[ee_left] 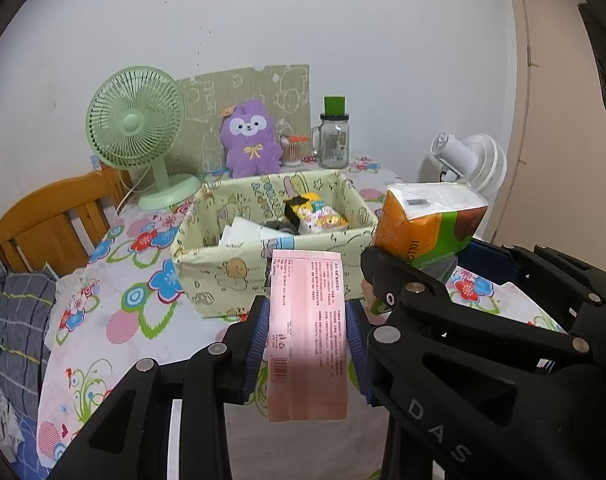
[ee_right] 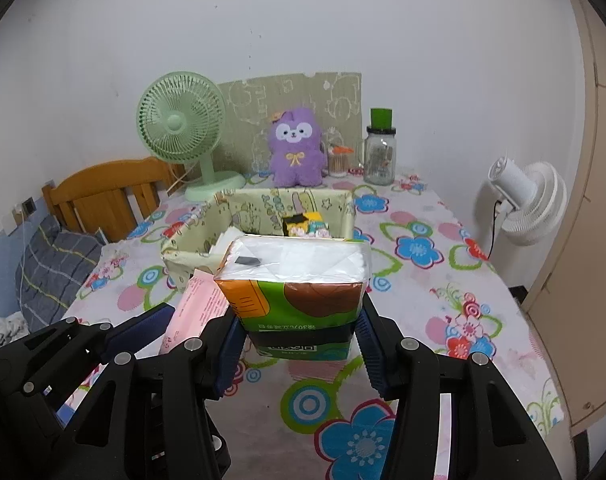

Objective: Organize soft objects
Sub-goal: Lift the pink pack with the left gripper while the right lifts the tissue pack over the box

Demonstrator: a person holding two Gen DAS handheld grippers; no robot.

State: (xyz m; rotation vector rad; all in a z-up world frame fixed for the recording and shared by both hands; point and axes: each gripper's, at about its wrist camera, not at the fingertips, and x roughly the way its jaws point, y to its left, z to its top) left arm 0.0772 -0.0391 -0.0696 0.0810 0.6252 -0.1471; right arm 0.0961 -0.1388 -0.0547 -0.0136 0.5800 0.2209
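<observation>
Left gripper (ee_left: 307, 332) clamping narrowly on pink pack (ee_left: 307, 320); right gripper (ee_right: 299, 340) gripping wider orange-green tissue pack (ee_right: 295, 280), both hanging before fabric bin (ee_left: 207, 268).

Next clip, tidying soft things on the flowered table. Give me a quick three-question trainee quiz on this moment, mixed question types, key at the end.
1. True or false: the left gripper is shut on the pink pack.
2. The right gripper holds: A) purple plush B) tissue pack C) glass jar.
3. Fill in: the fabric bin stands ahead of both grippers, in front of the ____ plush.

Key: 1 true; 2 B, the tissue pack; 3 purple.
</observation>
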